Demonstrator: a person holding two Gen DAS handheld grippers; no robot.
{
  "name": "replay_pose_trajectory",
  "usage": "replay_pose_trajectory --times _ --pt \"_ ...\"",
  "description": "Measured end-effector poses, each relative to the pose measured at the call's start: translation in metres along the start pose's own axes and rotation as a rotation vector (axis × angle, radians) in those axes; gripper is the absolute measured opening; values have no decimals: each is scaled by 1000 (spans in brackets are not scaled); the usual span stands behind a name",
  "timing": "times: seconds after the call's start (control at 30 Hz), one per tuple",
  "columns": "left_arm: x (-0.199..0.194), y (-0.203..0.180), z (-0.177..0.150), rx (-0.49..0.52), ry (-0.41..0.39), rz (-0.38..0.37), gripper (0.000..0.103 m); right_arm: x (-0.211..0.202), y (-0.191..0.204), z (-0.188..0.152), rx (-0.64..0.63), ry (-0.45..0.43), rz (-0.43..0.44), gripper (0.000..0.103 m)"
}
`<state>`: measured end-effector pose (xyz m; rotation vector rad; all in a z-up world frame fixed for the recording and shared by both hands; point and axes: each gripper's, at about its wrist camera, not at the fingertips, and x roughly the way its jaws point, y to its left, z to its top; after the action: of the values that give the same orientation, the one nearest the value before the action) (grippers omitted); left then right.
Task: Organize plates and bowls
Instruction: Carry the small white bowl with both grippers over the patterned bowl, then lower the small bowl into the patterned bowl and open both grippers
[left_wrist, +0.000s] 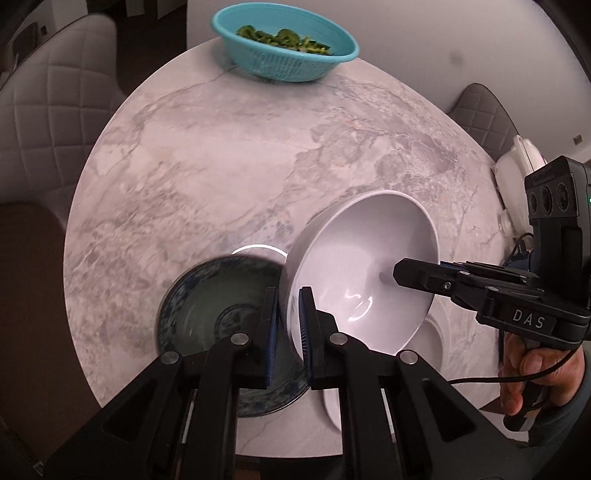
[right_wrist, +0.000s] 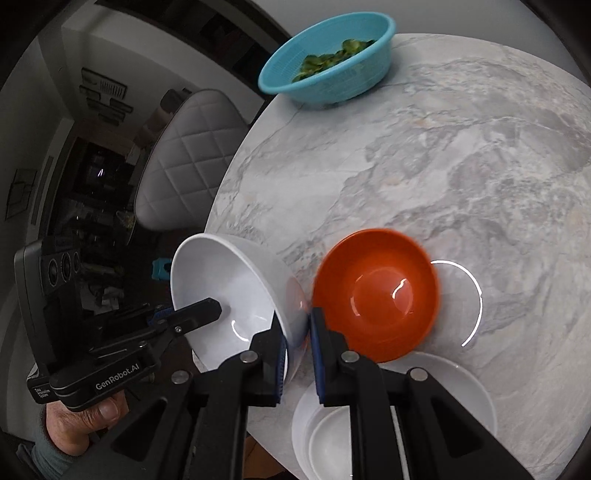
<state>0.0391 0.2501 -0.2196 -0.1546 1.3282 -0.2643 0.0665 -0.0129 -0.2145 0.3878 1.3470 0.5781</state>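
Note:
My left gripper is shut on the rim of a white bowl and holds it tilted above the marble table. A dark blue-green plate lies under it. My right gripper is shut on the rim of an orange bowl, tilted above a white plate. The white bowl and left gripper show at left in the right wrist view. The right gripper shows at right in the left wrist view, with the white plate partly hidden below.
A teal colander with green leaves stands at the table's far edge, also in the right wrist view. Padded grey chairs stand around the table. White items sit at the right edge.

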Motion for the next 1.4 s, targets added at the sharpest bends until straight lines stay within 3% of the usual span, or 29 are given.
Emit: replay_pose_trajectory --times 0.2,0.37,0.77,1.07,1.2,1.4 --pt "12 45 -34 -65 45 32 9 47 32 -15 -59 104 -18 15" --pt "31 60 -38 -79 77 44 9 76 38 -18 -75 166 -43 15" --pt "52 66 -32 -69 126 78 9 109 38 -19 -95 270 -122 14" --pt "61 70 -32 -102 135 107 13 117 47 -18 -163 295 -170 12" --pt "58 70 -33 -116 121 84 25 122 49 -19 -182 316 -191 9" --pt "50 58 -33 -106 99 48 58 121 50 -20 -179 312 -185 13"
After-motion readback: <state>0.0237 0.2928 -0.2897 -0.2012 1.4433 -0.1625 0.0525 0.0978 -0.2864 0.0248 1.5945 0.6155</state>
